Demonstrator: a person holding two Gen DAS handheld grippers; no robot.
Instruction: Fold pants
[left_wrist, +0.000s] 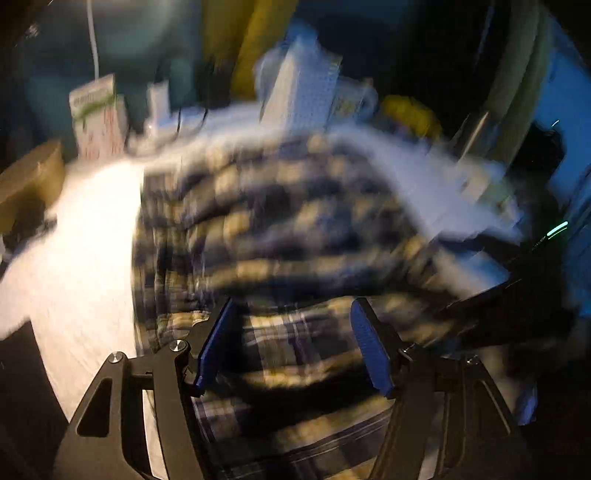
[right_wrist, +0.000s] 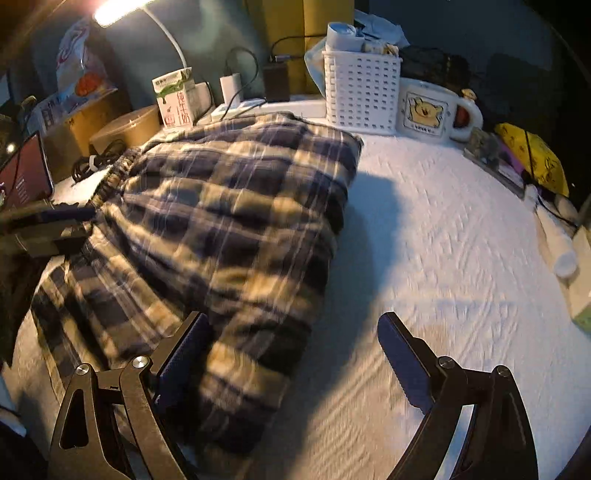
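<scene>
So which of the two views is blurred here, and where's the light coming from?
Left wrist view: heavy motion smear across the plaid pants and background clutter. Right wrist view: mostly sharp, lamp glaring at top left, a dark shadow on the white cover beside the pants.

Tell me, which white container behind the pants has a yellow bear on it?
The mug, right of the slotted white basket. It has a handle and the bear picture; the basket is plain, and the milk carton has green and red print.
</scene>
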